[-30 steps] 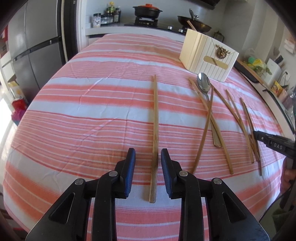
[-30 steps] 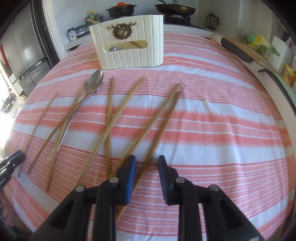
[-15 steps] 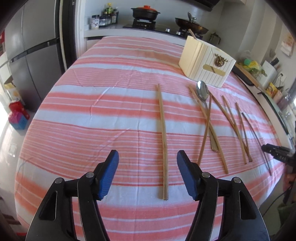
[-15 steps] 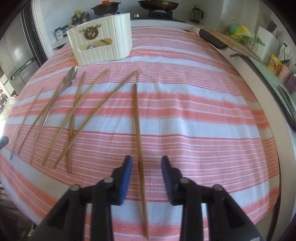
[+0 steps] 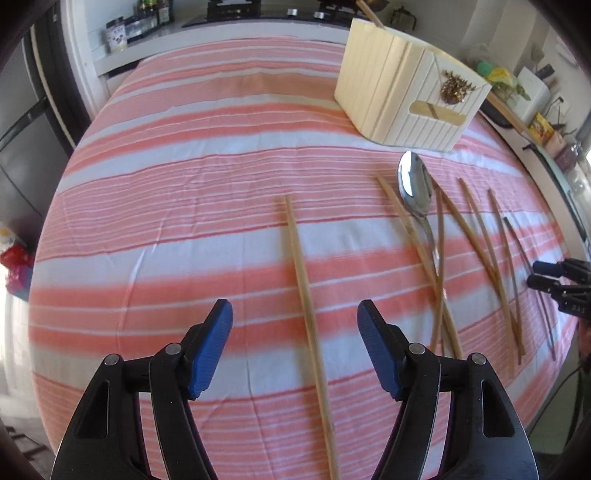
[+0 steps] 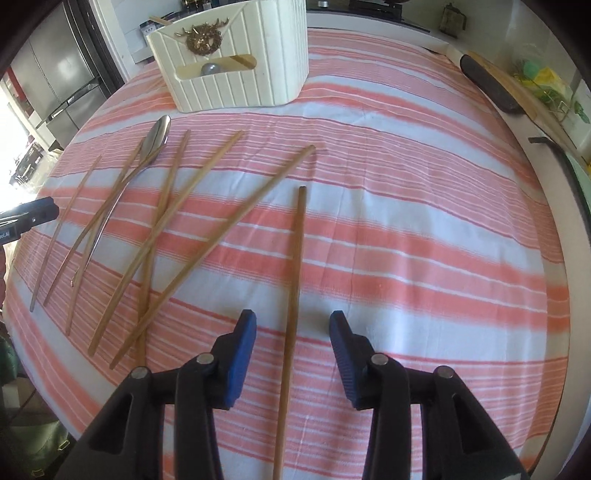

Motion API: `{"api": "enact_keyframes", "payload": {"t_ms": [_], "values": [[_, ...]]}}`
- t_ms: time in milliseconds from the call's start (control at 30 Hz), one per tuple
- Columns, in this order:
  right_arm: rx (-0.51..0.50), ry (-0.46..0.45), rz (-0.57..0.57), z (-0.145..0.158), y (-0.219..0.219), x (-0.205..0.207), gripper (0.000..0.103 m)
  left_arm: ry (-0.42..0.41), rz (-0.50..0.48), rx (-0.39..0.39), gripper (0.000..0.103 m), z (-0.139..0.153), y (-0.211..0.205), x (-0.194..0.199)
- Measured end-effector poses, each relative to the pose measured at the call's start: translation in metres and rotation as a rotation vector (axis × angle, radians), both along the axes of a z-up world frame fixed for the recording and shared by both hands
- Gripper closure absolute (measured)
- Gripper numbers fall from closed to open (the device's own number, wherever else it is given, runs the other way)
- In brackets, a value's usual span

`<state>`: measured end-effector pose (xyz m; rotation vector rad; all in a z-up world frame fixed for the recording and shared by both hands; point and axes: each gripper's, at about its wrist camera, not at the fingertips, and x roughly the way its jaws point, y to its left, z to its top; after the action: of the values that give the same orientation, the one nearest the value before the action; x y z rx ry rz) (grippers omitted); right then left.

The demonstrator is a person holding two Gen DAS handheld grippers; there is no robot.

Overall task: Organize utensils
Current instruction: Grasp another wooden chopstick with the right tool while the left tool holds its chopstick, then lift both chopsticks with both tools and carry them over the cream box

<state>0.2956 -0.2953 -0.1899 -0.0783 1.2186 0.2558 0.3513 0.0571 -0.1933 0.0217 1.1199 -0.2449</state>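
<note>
In the left wrist view, my left gripper [image 5: 294, 314] is open, and a lone wooden chopstick [image 5: 301, 266] lies flat on the striped cloth between its jaws, untouched. My right gripper [image 6: 292, 317] is also open, with another single chopstick [image 6: 297, 258] lying loose between its pads. Several more chopsticks [image 6: 177, 218] and a metal spoon [image 6: 157, 134] lie crossed in a loose pile between the two grippers. The spoon [image 5: 415, 188] points at a cream utensil holder [image 5: 406, 99], which stands at the far side [image 6: 236, 74] with a spoon and a stick inside.
The table carries a pink and white striped cloth [image 5: 184, 221]. Behind it runs a kitchen counter with a stove and jars [image 5: 118, 35]. A fridge [image 6: 62, 70] stands at the left. Each gripper shows at the other's frame edge: right [image 5: 546, 275], left [image 6: 37, 212].
Both grippers' jaws have spread wide, away from the chopsticks they were nearly closed around. The right one's chopstick now lies alone, right of the pile. Both views have moved closer to the holder.
</note>
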Motion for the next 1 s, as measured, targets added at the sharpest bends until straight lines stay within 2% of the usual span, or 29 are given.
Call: {"api": "enact_keyframes", "payload": {"t_ms": [67, 133, 200, 233, 267, 300, 333, 367, 467, 567, 867, 1000], "values": [[-0.009, -0.023, 0.014, 0.000, 0.006, 0.012, 0.060, 0.023, 0.008, 0.015, 0.033, -0.008, -0.003, 0.015], [-0.010, -0.030, 0.021, -0.001, 0.011, 0.026, 0.059, 0.012, 0.004, 0.041, 0.035, -0.007, -0.005, 0.025], [-0.015, -0.031, 0.014, -0.002, 0.016, 0.040, 0.062, 0.028, 0.012, 0.041, 0.044, -0.006, -0.006, 0.034], [-0.018, -0.028, 0.011, -0.002, 0.017, 0.047, 0.065, 0.032, 0.011, 0.045, 0.053, -0.005, -0.007, 0.036], [-0.034, -0.034, 0.011, -0.001, 0.020, 0.052, 0.079, 0.029, 0.006, 0.059, 0.069, -0.005, -0.009, 0.037], [-0.044, -0.036, 0.011, 0.000, 0.021, 0.056, 0.096, 0.025, -0.006, 0.067, 0.078, -0.004, -0.012, 0.037], [-0.041, -0.032, 0.003, 0.000, 0.021, 0.061, 0.096, 0.028, -0.022, 0.054, 0.094, -0.004, -0.016, 0.037], [-0.033, -0.031, -0.008, 0.000, 0.021, 0.064, 0.097, 0.029, -0.030, 0.045, 0.097, -0.004, -0.017, 0.036], [-0.015, -0.048, -0.032, 0.001, 0.019, 0.070, 0.097, -0.008, -0.026, 0.067, 0.098, -0.002, -0.020, 0.030], [0.045, -0.102, -0.063, 0.018, 0.011, 0.067, 0.097, -0.052, 0.008, 0.031, 0.099, 0.013, -0.017, 0.020], [0.160, -0.361, -0.052, 0.131, -0.008, 0.015, 0.097, -0.331, 0.023, -0.093, 0.099, 0.128, 0.004, -0.045], [0.178, -0.459, -0.023, 0.171, -0.009, -0.013, 0.097, -0.438, 0.007, -0.143, 0.099, 0.168, 0.000, -0.067]]}}
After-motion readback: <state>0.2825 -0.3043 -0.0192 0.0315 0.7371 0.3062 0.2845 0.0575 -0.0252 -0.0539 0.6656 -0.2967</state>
